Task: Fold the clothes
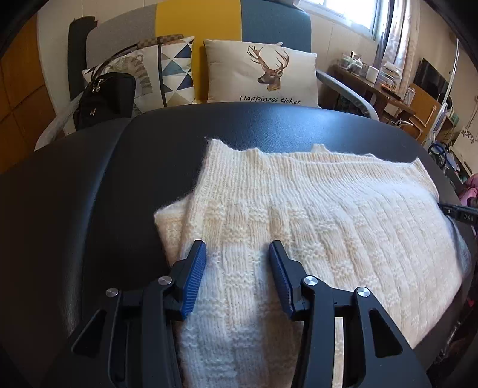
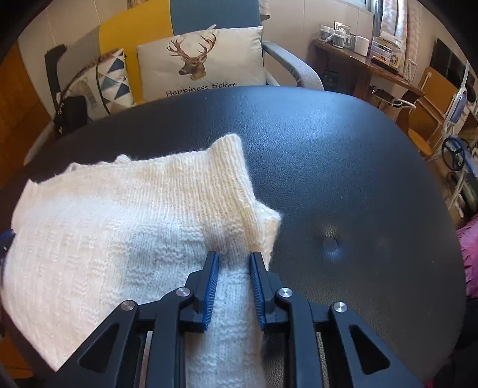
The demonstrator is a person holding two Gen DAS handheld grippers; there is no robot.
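Likely a home living room: cushioned sofa point(image 1: 269, 21), cluttered desk point(image 1: 373, 86).

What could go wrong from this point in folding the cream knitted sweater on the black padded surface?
1. The right gripper pinches a bunched ridge of the cream knitted sweater near its edge; the loose, fuzzy knit could slip out when lifted.
2. The left gripper stands open over the sweater with knit between its blue pads; closing there may catch only the top layer, leaving the layer beneath on the black padded surface.
3. Uneven grips could skew the fold.
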